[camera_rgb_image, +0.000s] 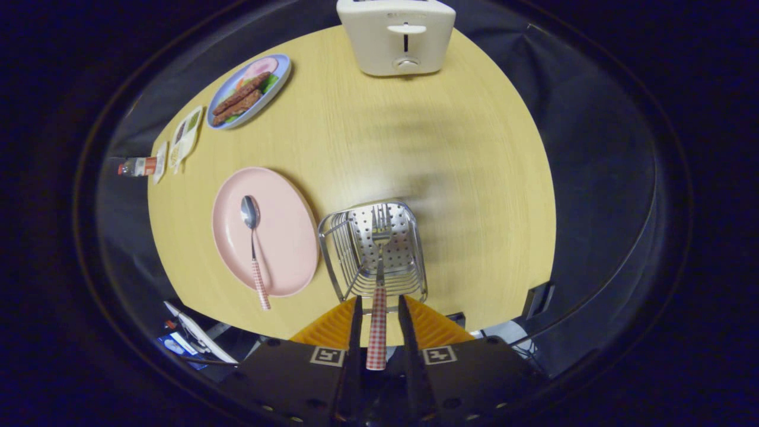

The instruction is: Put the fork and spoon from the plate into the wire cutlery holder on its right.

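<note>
The fingers point(377, 308) are clenching the fork point(379, 261) by its handle, tines hanging over the wire cutlery holder point(375, 252) just ahead, ready for dropping in.

claw point(378, 308) clamps fork point(379, 261) over holder point(375, 252) | spoon point(254, 249) on plate point(228, 237)

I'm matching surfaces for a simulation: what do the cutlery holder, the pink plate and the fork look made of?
The cutlery holder looks like bright metal: shiny wire sides and a perforated, reflective panel. The pink plate has a smooth matte finish, plastic or glazed ceramic; I cannot tell which. The fork, held between the gripper fingers over the holder, has a shiny metal head and a red-checked handle, likely plastic.
</note>
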A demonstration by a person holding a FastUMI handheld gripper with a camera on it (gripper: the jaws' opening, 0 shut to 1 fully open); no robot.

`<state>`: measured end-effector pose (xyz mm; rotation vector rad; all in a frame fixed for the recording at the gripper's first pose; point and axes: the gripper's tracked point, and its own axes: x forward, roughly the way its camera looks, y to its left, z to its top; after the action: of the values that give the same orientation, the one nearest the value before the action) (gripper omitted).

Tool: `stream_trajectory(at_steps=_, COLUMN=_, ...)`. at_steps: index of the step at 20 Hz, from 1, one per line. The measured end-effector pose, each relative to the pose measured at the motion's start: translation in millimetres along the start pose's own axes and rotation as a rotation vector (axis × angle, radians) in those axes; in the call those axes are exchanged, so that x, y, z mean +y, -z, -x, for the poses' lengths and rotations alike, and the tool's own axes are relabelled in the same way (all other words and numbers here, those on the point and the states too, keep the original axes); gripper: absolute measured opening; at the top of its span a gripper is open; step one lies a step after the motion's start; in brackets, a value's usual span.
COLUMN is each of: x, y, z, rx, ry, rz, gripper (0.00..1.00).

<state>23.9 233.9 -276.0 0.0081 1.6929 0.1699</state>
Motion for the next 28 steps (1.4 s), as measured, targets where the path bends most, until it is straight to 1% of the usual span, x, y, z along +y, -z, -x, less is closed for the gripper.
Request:
stream_trajectory(at_steps=2, x=2, y=-6, z=9, rx=-0.092, ry=-0.033, rz=0.019, gripper=0.47)
stream_trajectory(at_steps=5, x=4, y=-22, z=35, rx=-0.315, ry=-0.074, rz=0.045, gripper=0.69)
stream_trajectory(at_steps=6, x=6, y=-24, z=48, rx=-0.401, ry=-0.094, rz=0.045, gripper=0.76)
stream_trajectory(at_steps=9, x=16, y=-28, z=97, rx=-0.767, ry=-0.208, rz=-0.008, gripper=0.97)
stream_trajectory(at_steps=10, x=16, y=-21, z=117, rx=-0.893, ry=-0.241, rz=-0.014, gripper=0.97)
stream_trajectory(at_steps=13, x=12, y=9, z=176, rx=-1.289, ry=-0.301, rz=-0.035, gripper=0.96)
stream_trajectory(at_steps=14, x=12, y=24, z=193, rx=-1.404, ry=-0.302, rz=-0.029, gripper=0.96)
stream_trajectory(at_steps=16, x=20, y=58, z=205, rx=-1.552, ry=-0.272, rz=0.026, gripper=0.96)
stream_trajectory(at_steps=17, x=33, y=73, z=208, rx=-1.604, ry=-0.268, rz=0.080, gripper=0.96)
stream_trajectory(at_steps=18, x=44, y=86, z=210, rx=-1.646, ry=-0.240, rz=0.140, gripper=0.96)
stream_trajectory(at_steps=20, x=60, y=108, z=212, rx=-1.695, ry=-0.136, rz=0.237, gripper=0.96)
stream_trajectory(at_steps=21, x=72, y=117, z=215, rx=-1.718, ry=-0.114, rz=0.277, gripper=0.96)
stream_trajectory(at_steps=23, x=106, y=136, z=219, rx=-1.748, ry=-0.133, rz=0.364, gripper=0.96)
stream_trajectory(at_steps=24, x=122, y=139, z=210, rx=-1.732, ry=-0.149, rz=0.416, gripper=0.96)
stream_trajectory(at_steps=25, x=136, y=140, z=194, rx=-1.687, ry=-0.166, rz=0.457, gripper=0.96)
stream_trajectory(at_steps=26, x=146, y=137, z=176, rx=-1.631, ry=-0.175, rz=0.474, gripper=0.96)
stream_trajectory(at_steps=28, x=163, y=133, z=142, rx=-1.512, ry=-0.194, rz=0.458, gripper=0.96)
